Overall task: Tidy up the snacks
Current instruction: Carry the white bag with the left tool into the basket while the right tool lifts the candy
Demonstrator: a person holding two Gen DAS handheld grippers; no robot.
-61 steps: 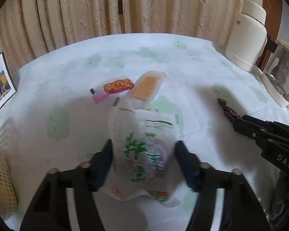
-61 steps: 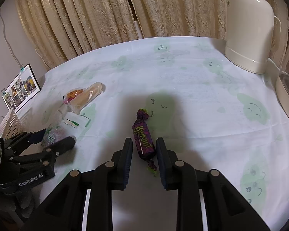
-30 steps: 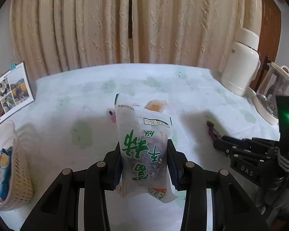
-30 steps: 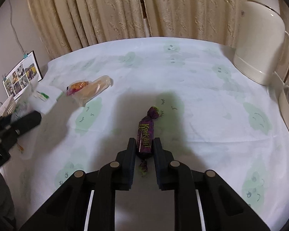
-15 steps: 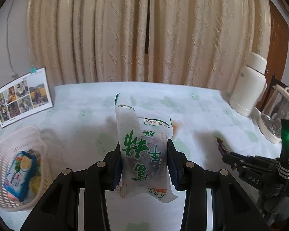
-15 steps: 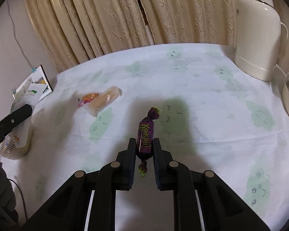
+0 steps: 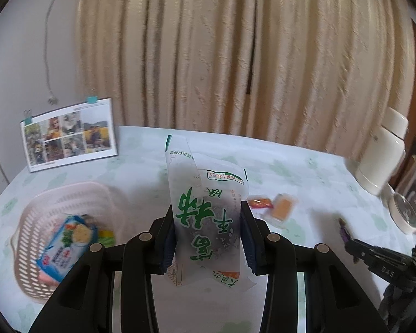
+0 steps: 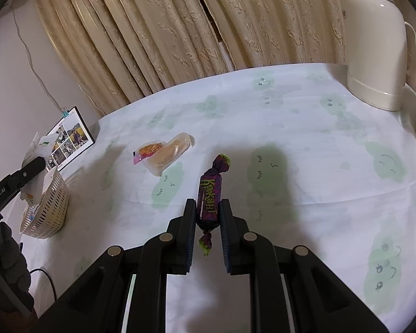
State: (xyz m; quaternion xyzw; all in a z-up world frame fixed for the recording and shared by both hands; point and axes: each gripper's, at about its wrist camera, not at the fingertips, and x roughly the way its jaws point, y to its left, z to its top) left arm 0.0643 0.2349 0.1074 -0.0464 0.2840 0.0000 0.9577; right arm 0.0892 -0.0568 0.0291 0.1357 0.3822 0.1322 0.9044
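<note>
We are gripping floppy packet (image 7: 208,222) in left tongs (image 7: 208,238), candy (image 8: 209,202) pinched in right tongs (image 8: 208,222); packet risking snagging rim of basket (image 7: 27,211) at 9 o'clock.

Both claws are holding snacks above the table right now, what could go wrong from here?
The left claw pinches the white pouch with green lettering low down, so its tall floppy top may catch the rim of the pale plastic basket. The right claw grips only the middle of the purple twist-wrapped candy; it may slip out in transit.
</note>
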